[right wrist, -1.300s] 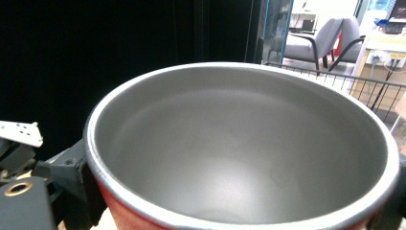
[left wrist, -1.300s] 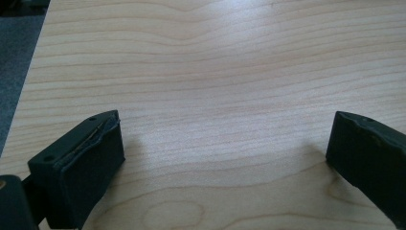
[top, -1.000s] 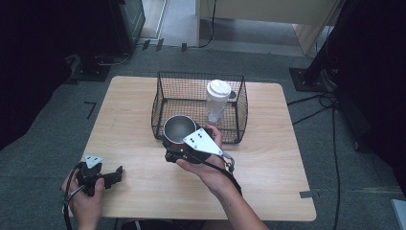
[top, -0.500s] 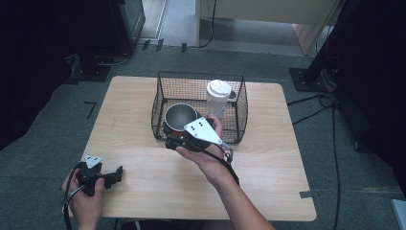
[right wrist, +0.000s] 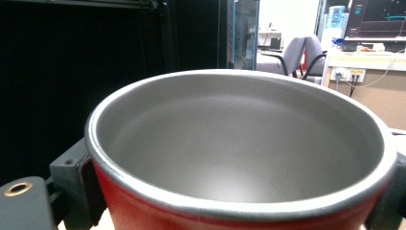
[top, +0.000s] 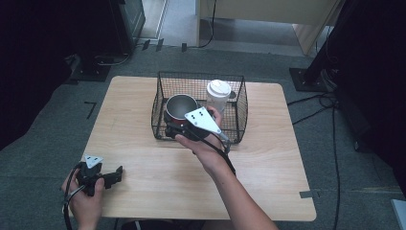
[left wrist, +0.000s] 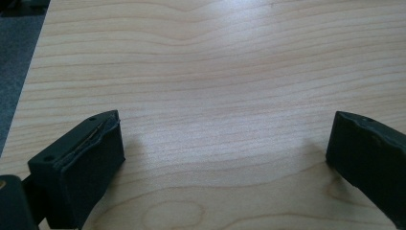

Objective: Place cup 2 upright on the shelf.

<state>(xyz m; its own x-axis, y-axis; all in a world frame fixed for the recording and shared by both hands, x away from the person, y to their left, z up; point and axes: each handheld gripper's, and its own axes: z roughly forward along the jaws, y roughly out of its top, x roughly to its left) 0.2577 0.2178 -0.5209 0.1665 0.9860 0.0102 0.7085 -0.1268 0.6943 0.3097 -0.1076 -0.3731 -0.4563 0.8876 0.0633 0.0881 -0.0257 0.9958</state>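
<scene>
Red on the outside and grey metal within, the cup (right wrist: pixel 239 158) sits clamped between the jaws of the right gripper (top: pixel 178 128), one jaw on each side of its wall just below the rim, its mouth facing up and its long axis upright; in the high view the cup (top: pixel 181 107) hangs ahead of that gripper, over the near left part of the wire basket (top: pixel 242 103), with the near wall of the basket just under the hand (top: pixel 203 143); a clear tumbler with a white lid (top: pixel 218 93) stands upright inside the basket, off to the right of the gripper and close beside the cup, though whether the two touch I cannot tell; the coming move, as I judge it, is a lowering straight down into the free space beneath the cup, and it turns on keeping the cup clear of the tumbler to the right and of the basket wall behind it; the left gripper (top: pixel 115 175) rests well apart on the table (top: pixel 268 167), jaws spread wide with nothing between them, bare wood (left wrist: pixel 225 96) lying ahead of it, so the right hand is by far the nearer.
</scene>
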